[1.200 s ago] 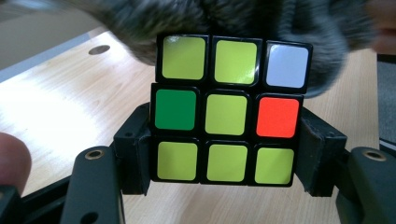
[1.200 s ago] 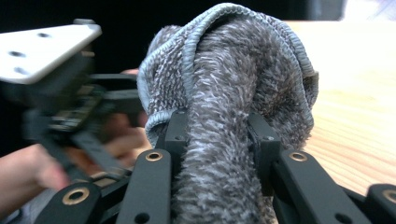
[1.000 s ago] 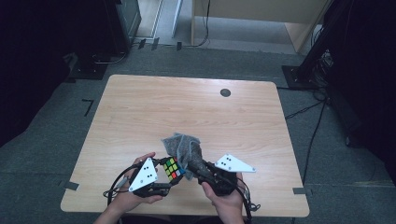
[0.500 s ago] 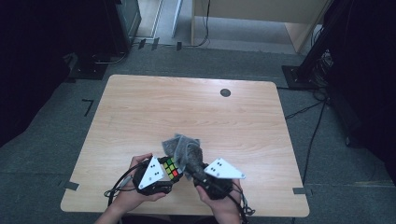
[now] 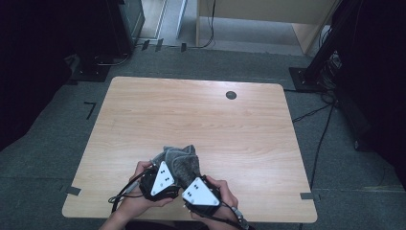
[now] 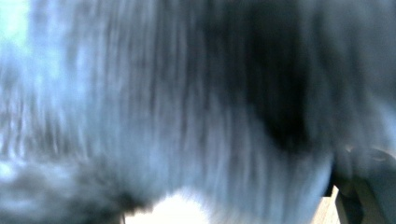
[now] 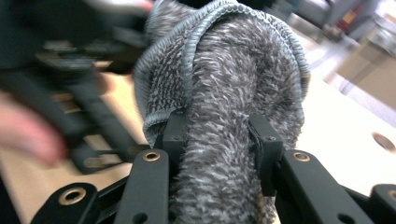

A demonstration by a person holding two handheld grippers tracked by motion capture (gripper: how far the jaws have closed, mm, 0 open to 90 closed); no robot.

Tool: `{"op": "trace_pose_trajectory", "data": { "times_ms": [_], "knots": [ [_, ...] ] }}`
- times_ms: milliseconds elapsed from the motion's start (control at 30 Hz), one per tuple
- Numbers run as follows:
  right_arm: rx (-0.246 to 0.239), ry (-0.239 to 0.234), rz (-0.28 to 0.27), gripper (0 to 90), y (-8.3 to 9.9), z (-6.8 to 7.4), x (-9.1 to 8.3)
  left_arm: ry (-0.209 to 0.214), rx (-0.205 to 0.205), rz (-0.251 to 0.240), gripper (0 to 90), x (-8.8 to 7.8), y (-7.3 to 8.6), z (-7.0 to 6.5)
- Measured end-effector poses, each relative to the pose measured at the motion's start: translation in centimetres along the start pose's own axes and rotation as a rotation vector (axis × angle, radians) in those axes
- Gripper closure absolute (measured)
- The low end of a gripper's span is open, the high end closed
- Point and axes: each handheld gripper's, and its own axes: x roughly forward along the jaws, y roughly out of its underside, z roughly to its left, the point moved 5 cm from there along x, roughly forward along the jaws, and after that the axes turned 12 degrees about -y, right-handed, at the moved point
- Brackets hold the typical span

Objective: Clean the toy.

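R gripper [image 7: 217,140] pinches a bunched fuzzy grey cloth [image 7: 224,84] w/ stitched hem; L gripper [image 5: 160,179] state unclear, wooden table [image 5: 191,115].

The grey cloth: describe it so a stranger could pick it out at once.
On the wooden table, look at the near edge, where two hands hold grippers. The grey cloth is bunched just beyond them, pinched in the right gripper. It is the one soft, fuzzy thing there, with a stitched hem.
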Motion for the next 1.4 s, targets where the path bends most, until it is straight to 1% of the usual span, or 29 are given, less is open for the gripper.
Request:
{"op": "trace_pose_trajectory", "data": {
  "times_ms": [33,100,133,167,200,233,267,300,367,400,533,567,600,667,733,767,800,900,933,1000,1067,1100,1133,1167,1233,1267,1300,1333,1400],
  "knots": [
    [0.0,0.0,0.0,66.4,0.0,0.0,0.0,-0.004,0.007,0.006,33.9,0.1,0.1,0.0],
    [-0.074,0.047,0.034,66.6,0.1,0.4,0.4,0.001,0.01,0.006,33.9,0.1,0.2,0.0],
    [-0.033,0.057,0.028,66.7,0.2,-0.1,0.3,0.007,0.005,-0.005,33.9,0.0,0.2,0.0],
    [-0.033,0.057,0.028,66.7,0.2,-0.1,0.3,0.007,0.005,-0.005,33.9,0.0,0.2,0.0],
    [0.016,0.043,0.008,66.7,0.2,-0.6,0.0,0.008,0.002,-0.011,33.9,0.0,0.2,0.1],
    [0.098,0.009,-0.054,67.3,0.2,-1.8,-0.8,0.014,-0.004,-0.018,33.9,-0.1,0.2,0.2],
    [0.098,0.009,-0.054,67.3,0.2,-1.8,-0.8,0.022,-0.021,-0.028,33.9,-0.2,0.2,0.3],
    [0.156,0.018,-0.101,67.6,0.1,-2.7,-1.8,0.03,-0.042,-0.038,33.9,-0.2,0.2,0.5],
    [0.188,0.011,-0.117,67.7,0.1,-3.1,-2.1,0.06,-0.09,-0.074,33.9,-0.3,0.3,0.9],
    [0.222,-0.042,-0.125,67.8,0.4,-3.4,-1.9,0.075,-0.097,-0.089,33.9,-0.4,0.3,1.0],
    [0.267,-0.092,-0.137,68.7,0.9,-3.9,-1.4,0.099,-0.107,-0.161,33.9,-1.1,0.2,1.2],
    [0.288,-0.081,-0.124,68.8,1.2,-4.4,-1.5,0.114,-0.125,-0.179,34.0,-1.3,0.1,1.3],
    [0.295,-0.028,-0.098,69.0,1.6,-5.3,-1.6,0.123,-0.136,-0.191,33.9,-1.4,0.0,1.5],
    [0.317,-0.029,-0.118,68.9,1.6,-5.6,-2.1,0.114,-0.134,-0.192,33.9,-1.4,-0.1,1.7],
    [0.302,-0.112,-0.172,68.7,0.8,-4.8,-2.4,0.102,-0.124,-0.182,34.0,-1.3,0.0,1.6],
    [0.302,-0.112,-0.172,68.7,0.8,-4.8,-2.4,0.103,-0.119,-0.178,34.0,-1.2,0.0,1.4],
    [0.248,-0.161,-0.168,69.1,0.1,-3.7,-2.1,0.108,-0.116,-0.182,34.0,-1.2,0.0,1.3],
    [0.248,-0.143,-0.156,69.5,0.2,-3.9,-1.9,0.112,-0.132,-0.194,33.9,-1.5,0.0,1.6],
    [0.275,-0.136,-0.145,69.8,0.6,-4.4,-1.9,0.126,-0.159,-0.209,33.9,-1.7,0.0,1.9],
    [0.31,-0.047,-0.095,70.4,1.8,-5.9,-2.1,0.139,-0.206,-0.243,33.9,-2.1,-0.2,2.6],
    [0.34,-0.05,-0.106,70.4,2.4,-6.8,-2.4,0.155,-0.269,-0.279,33.9,-2.5,-0.3,3.5],
    [0.35,-0.07,-0.123,70.4,2.4,-7.0,-2.4,0.166,-0.305,-0.298,34.0,-2.7,-0.3,3.9],
    [0.354,-0.169,-0.166,70.4,2.2,-6.6,-1.9,0.189,-0.343,-0.32,34.0,-2.9,-0.3,4.2],
    [0.354,-0.169,-0.166,70.4,2.2,-6.6,-1.9,0.208,-0.365,-0.336,34.0,-3.0,-0.3,4.4],
    [0.333,-0.234,-0.187,71.0,2.0,-5.7,-1.2,0.244,-0.403,-0.36,34.0,-3.2,-0.4,4.6],
    [0.303,-0.279,-0.182,72.1,2.1,-4.4,-0.3,0.247,-0.403,-0.361,34.0,-3.2,-0.5,4.6],
    [0.303,-0.279,-0.182,72.1,2.1,-4.4,-0.3,0.251,-0.407,-0.364,34.0,-3.3,-0.5,4.6],
    [0.239,-0.281,-0.134,72.2,2.6,-3.5,0.8,0.252,-0.411,-0.37,33.9,-3.5,-0.5,4.7],
    [0.221,-0.273,-0.103,72.3,2.8,-3.4,1.0,0.251,-0.419,-0.375,34.0,-3.6,-0.5,4.9]
  ]
}}
